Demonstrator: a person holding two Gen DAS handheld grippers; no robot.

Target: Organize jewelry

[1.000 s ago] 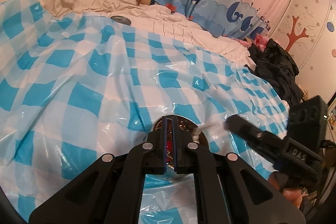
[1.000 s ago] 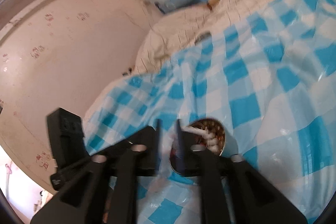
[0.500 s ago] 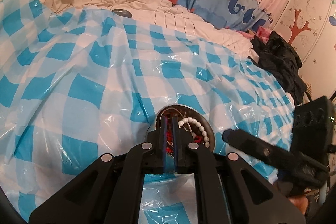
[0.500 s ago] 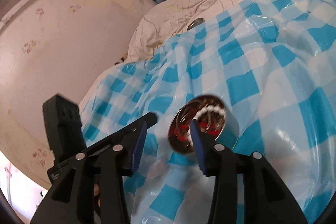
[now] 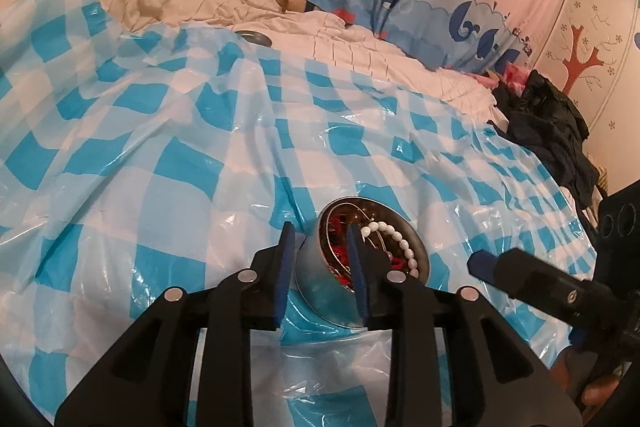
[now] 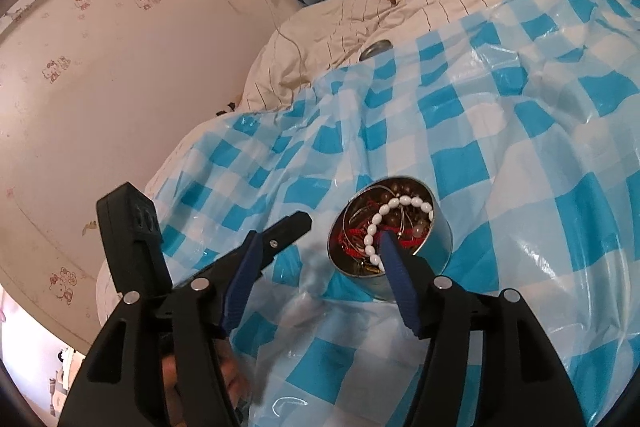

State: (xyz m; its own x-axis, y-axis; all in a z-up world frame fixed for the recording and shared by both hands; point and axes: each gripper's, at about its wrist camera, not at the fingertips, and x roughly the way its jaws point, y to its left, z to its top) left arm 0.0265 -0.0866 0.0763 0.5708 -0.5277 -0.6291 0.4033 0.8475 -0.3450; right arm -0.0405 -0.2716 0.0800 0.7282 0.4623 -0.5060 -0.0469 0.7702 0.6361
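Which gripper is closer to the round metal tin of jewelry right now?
Left. The left gripper straddles the round metal tin's near wall, jaws opening; the right gripper sits beside it, jaws opening and empty.

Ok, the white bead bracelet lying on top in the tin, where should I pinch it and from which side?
Take the white bead bracelet at the top of its arc, where the beads ride highest above the tangle in the round metal tin. Come straight down from above with one pad on each side of the strand; the tin's wall blocks any sideways approach.

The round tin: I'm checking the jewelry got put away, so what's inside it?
The round tin holds a white bead bracelet on red cord and wire hoops; its bottom is covered.
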